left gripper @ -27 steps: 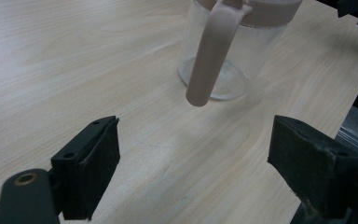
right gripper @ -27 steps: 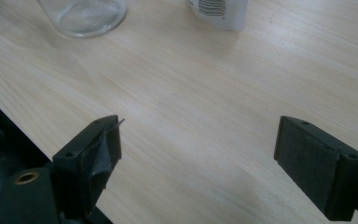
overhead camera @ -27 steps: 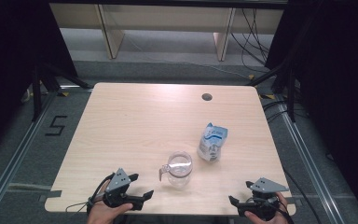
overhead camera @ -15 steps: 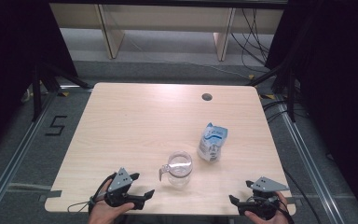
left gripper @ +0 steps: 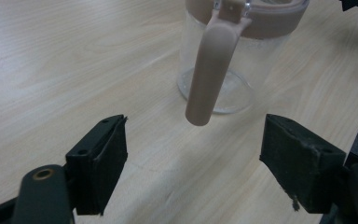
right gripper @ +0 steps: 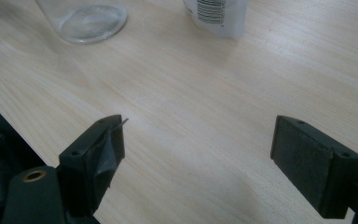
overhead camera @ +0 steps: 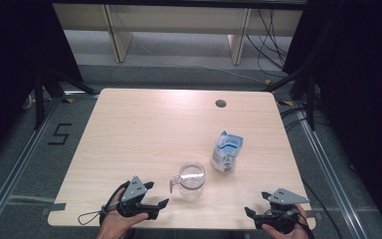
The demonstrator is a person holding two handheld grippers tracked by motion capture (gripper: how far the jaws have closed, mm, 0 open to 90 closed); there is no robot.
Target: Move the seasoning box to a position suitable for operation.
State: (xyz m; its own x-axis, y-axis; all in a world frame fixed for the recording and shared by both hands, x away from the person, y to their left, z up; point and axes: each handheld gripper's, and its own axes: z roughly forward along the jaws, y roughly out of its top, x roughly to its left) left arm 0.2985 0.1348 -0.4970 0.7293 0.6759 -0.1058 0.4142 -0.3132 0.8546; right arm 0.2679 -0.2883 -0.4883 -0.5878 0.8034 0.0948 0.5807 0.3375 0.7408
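Both grippers sit at the near edge of the desk [overhead camera: 129, 124] with jaws spread wide and nothing in them, so I'd say basically nothing's done yet. The left gripper [overhead camera: 149, 199] is lined up on the clear pitcher [overhead camera: 191, 179], whose tan handle [left gripper: 210, 74] hangs just ahead of its jaws, apart from them. The right gripper [overhead camera: 261, 206] is well short of the white-and-blue pouch [overhead camera: 227, 152] standing just beside the pitcher, so grabbing both looks like what's left.
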